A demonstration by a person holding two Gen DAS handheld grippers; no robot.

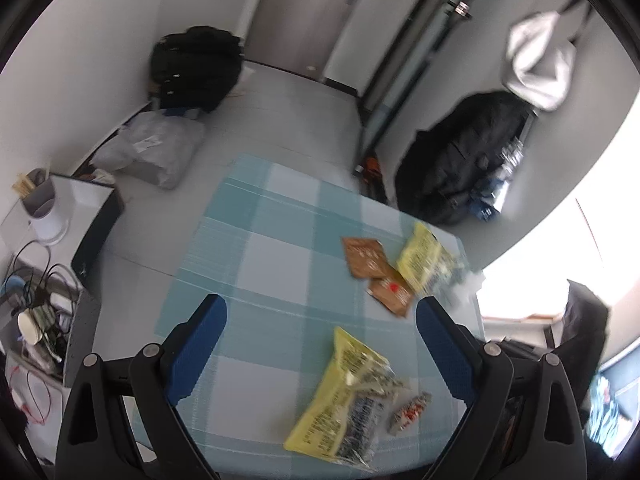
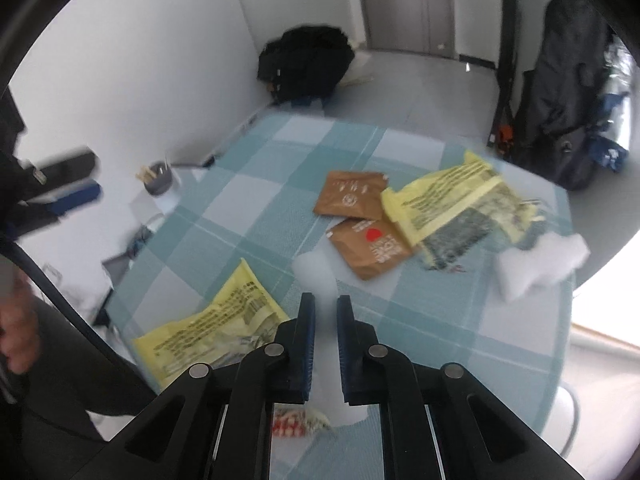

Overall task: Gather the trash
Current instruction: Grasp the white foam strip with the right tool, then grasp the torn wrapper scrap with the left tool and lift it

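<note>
The right gripper (image 2: 325,312) pinches a white tissue (image 2: 316,276) upright above the near table (image 2: 240,208) edge; the left gripper (image 1: 320,312) hangs spread over the nearer yellow wrapper (image 1: 340,396)

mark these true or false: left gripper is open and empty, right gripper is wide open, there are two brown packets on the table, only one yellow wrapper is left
1. The left gripper is open, with nothing between its fingers. True.
2. The right gripper is wide open. False: its fingers are closed on a blurred white scrap.
3. Two brown packets lie on the checked cloth. True: one sits behind the other, and their corners overlap.
4. Only one yellow wrapper is on the table. False: there are two, one near the right gripper and one farther off beside the brown packets.
</note>
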